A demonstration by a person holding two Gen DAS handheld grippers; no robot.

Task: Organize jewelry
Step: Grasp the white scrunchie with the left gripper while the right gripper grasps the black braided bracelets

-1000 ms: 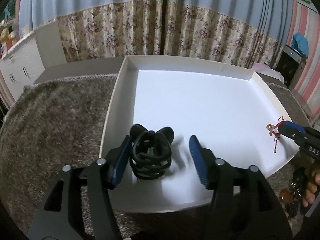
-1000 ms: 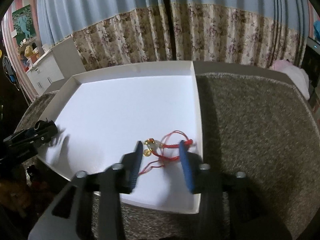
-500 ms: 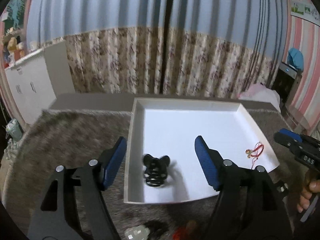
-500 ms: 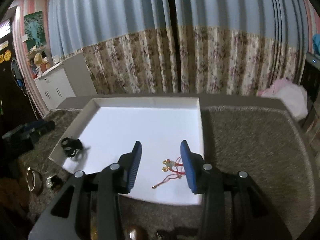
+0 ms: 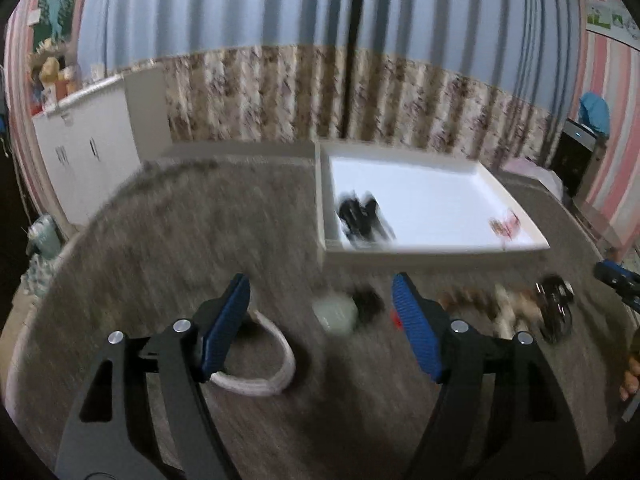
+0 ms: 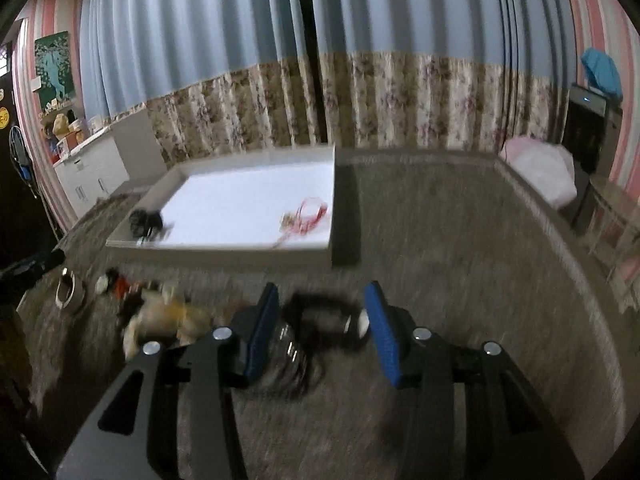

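Observation:
A white tray (image 5: 432, 196) lies on the grey carpeted top. In it sit a black hair claw (image 5: 358, 216) near its front left corner and a red string bracelet (image 5: 505, 226) near its front right. My left gripper (image 5: 320, 316) is open and empty, hovering over loose pieces in front of the tray: a white bangle (image 5: 264, 356) and a pale green piece (image 5: 335, 314). My right gripper (image 6: 320, 320) has its jaws opening with nothing pressed between them, above a black band (image 6: 324, 320) and a clear coiled piece (image 6: 288, 356). The tray (image 6: 240, 200), claw (image 6: 146, 222) and bracelet (image 6: 306, 216) lie beyond it.
A blurred row of several jewelry pieces (image 5: 500, 304) stretches along the carpet in front of the tray, ending in a dark piece (image 5: 554, 304). The same pile (image 6: 160, 312) shows left of my right gripper. A white cabinet (image 5: 92, 152) and curtains stand behind.
Both grippers have let go of the claw and the bracelet, which stay in the tray. Both pulled back out of the tray to the loose jewelry in front of it.

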